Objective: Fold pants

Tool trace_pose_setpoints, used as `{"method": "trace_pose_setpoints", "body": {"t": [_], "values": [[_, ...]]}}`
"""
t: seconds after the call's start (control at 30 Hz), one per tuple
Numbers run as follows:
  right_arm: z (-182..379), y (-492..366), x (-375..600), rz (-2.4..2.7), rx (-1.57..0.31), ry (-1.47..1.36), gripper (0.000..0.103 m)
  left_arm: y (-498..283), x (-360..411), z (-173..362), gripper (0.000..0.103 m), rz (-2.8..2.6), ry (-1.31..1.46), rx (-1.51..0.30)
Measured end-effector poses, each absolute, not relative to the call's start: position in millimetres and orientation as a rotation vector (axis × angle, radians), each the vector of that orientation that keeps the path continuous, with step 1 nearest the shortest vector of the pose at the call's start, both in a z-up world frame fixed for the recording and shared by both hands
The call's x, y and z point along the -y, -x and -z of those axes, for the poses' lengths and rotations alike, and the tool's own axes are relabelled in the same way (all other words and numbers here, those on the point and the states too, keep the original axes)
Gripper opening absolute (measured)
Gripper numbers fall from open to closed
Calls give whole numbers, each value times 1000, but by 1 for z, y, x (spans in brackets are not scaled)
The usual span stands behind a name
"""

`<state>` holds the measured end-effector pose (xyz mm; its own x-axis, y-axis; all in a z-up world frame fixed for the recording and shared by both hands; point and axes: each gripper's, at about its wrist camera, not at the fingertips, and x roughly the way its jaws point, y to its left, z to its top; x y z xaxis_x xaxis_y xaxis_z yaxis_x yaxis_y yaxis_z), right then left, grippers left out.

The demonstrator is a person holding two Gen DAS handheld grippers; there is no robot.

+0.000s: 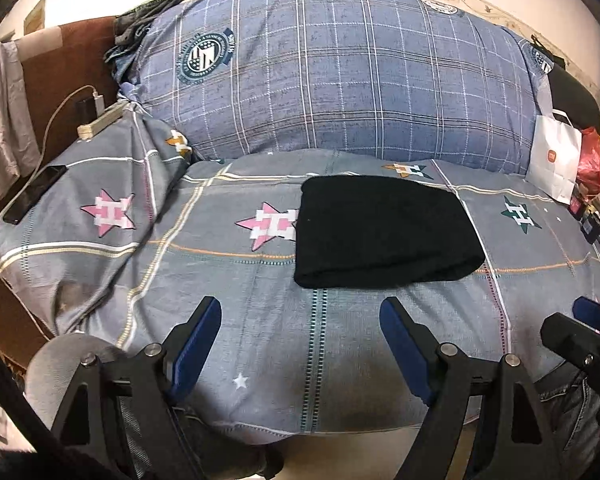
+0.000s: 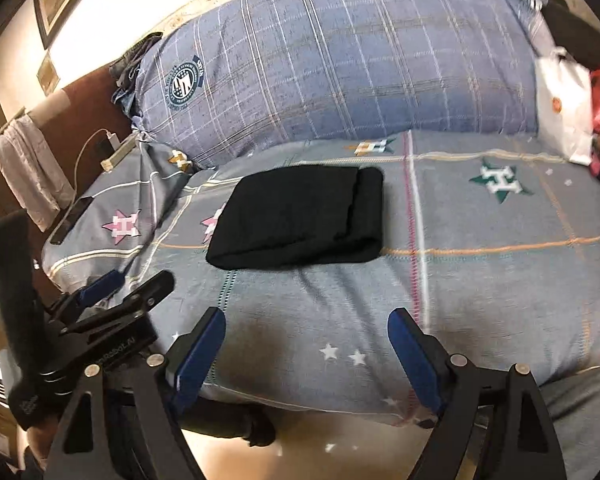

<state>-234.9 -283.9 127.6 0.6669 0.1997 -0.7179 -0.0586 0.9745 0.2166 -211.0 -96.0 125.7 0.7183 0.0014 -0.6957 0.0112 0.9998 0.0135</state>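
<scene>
The black pants (image 1: 384, 232) lie folded into a compact rectangle on the grey star-print bedsheet (image 1: 228, 320). In the right wrist view the pants (image 2: 300, 218) show a folded flap along their right side. My left gripper (image 1: 300, 312) hovers open over the sheet, short of the bundle's near edge, with nothing between its blue pads. My right gripper (image 2: 306, 322) is also open and empty, held back from the pants near the bed's front edge. Each gripper shows at the edge of the other's view: the right gripper (image 1: 580, 328) and the left gripper (image 2: 128, 284).
A big blue plaid pillow (image 1: 340, 72) fills the back of the bed. A phone (image 1: 34, 194), a power strip (image 1: 100, 122) and cable lie at the left. A white paper bag (image 1: 556, 160) and a red bag (image 1: 594, 160) stand at the right. The bed's front edge runs just below the grippers.
</scene>
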Motion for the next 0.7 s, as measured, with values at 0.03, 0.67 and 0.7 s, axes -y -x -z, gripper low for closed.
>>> {"method": "trace_pose_setpoints", "body": {"t": [0.03,0.67,0.7], "values": [[-133,237,282,-138,-821,-167,86,212,96,-128,82,0,-18,-767],[-160,252,284,-103,-777,-170,86,236,97,-157,82,23,-3,-740],[-160,252,284,-107,-777,-169,86,237,97,-158,82,22,-4,-738]]}}
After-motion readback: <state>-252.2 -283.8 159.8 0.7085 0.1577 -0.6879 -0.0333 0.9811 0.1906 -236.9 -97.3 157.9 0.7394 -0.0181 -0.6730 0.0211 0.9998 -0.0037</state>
